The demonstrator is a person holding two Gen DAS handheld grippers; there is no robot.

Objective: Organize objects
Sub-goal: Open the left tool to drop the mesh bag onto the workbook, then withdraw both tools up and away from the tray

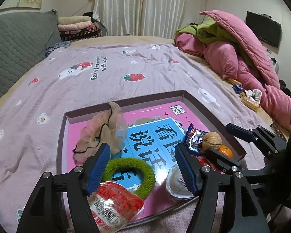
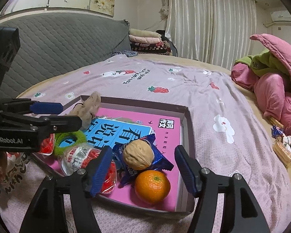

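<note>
A shallow box [image 1: 182, 94] [image 2: 191, 128] on the bed holds a pink and blue book [image 1: 157, 132] [image 2: 166, 130]. On the book lie a beige stocking [image 1: 101, 132] [image 2: 89, 104], a green fuzzy ring [image 1: 129, 174] [image 2: 71, 137], a red-and-white snack packet [image 1: 114, 200] [image 2: 77, 158], a clear cup [image 1: 176, 186], a blue packet [image 1: 193, 137] [image 2: 163, 162], a walnut [image 1: 211, 140] [image 2: 138, 156] and an orange [image 1: 226, 151] [image 2: 152, 186]. My left gripper [image 1: 143, 168] [image 2: 56, 116] is open over the ring. My right gripper [image 2: 143, 171] [image 1: 230, 145] is open around the orange, pads clear of it.
The box lies on a mauve strawberry-print sheet [image 1: 106, 77]. A heap of pink and green quilts [image 1: 242, 58] [image 2: 277, 81] fills the right side, with loose snacks [image 1: 248, 97] [image 2: 283, 147] beside it. A grey padded headboard [image 2: 58, 44] and folded blankets [image 1: 77, 27] stand at the back.
</note>
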